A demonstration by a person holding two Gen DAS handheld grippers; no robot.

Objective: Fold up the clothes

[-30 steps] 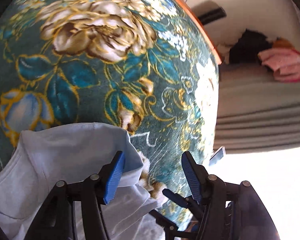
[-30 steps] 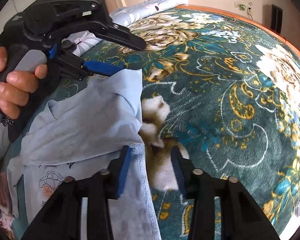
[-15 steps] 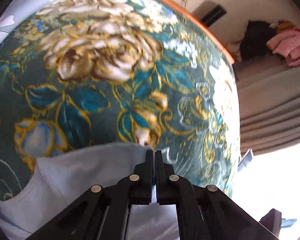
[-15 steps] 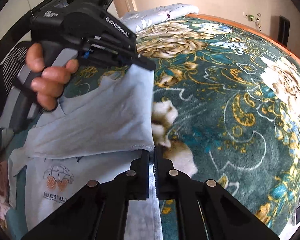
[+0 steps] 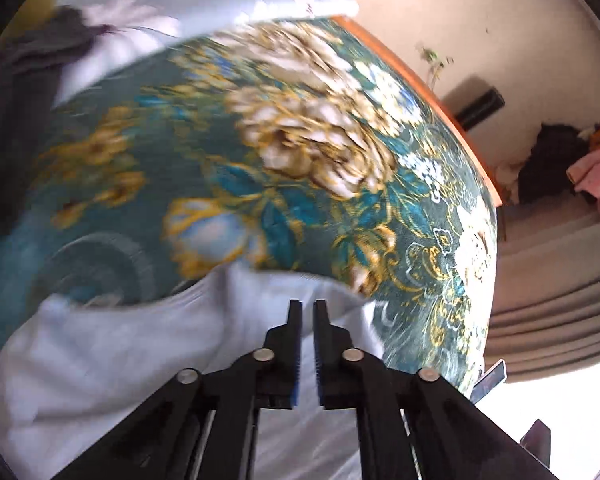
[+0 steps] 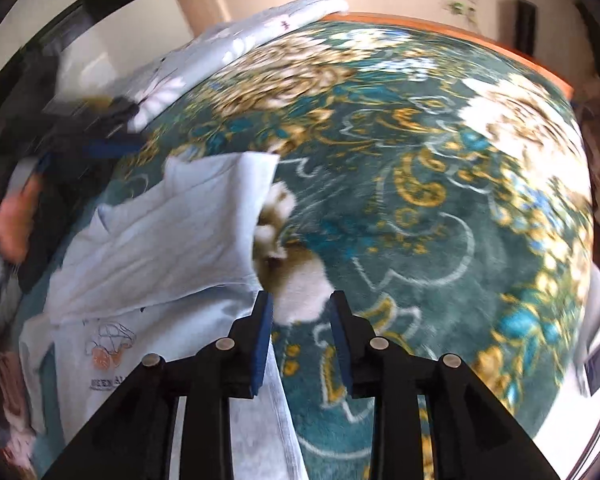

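Covering nearly the whole bed is a teal floral blanket (image 6: 440, 208) with big cream and gold roses, an orange bed edge (image 5: 440, 104) showing along the far side. Cream walls behind, grey curtain (image 5: 556, 292) off to one side. Pale pillow (image 6: 236, 40) at the head. The light blue t-shirt (image 6: 172, 240) lies part-folded on the blanket. Both the left gripper (image 5: 307, 312) and right gripper (image 6: 302, 304) have fingers opening, nothing pinched.
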